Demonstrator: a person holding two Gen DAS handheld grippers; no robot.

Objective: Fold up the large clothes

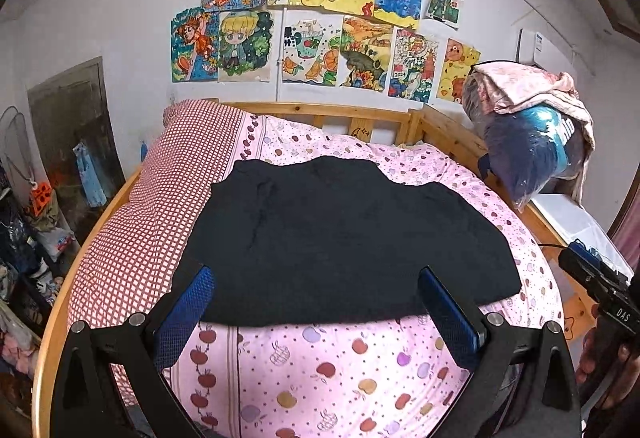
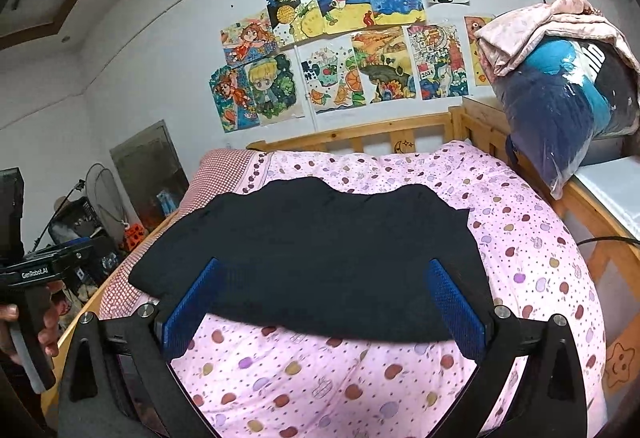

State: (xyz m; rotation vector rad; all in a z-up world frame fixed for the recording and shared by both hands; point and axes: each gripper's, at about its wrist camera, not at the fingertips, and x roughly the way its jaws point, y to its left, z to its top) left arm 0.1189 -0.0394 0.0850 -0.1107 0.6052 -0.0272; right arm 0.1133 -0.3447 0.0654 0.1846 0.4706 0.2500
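A large black garment (image 1: 344,234) lies flat on the pink apple-print bedspread (image 1: 320,370); in the right wrist view the black garment (image 2: 316,258) spreads wide across the same bedspread (image 2: 320,378). My left gripper (image 1: 316,278) hovers open above the garment's near hem, its blue pads wide apart and empty. My right gripper (image 2: 324,274) is also open above the near hem, holding nothing. Each view catches the other hand-held gripper at its edge, the right gripper (image 1: 600,290) and the left gripper (image 2: 36,274), each held by a hand.
A wooden bed frame (image 1: 332,114) rims the mattress. A red checked pillow (image 1: 160,198) lies at the left. A bagged blue bundle with pink cloth on top (image 1: 532,130) sits on the right. Clutter (image 1: 28,250) stands left of the bed. Drawings (image 1: 320,18) cover the wall.
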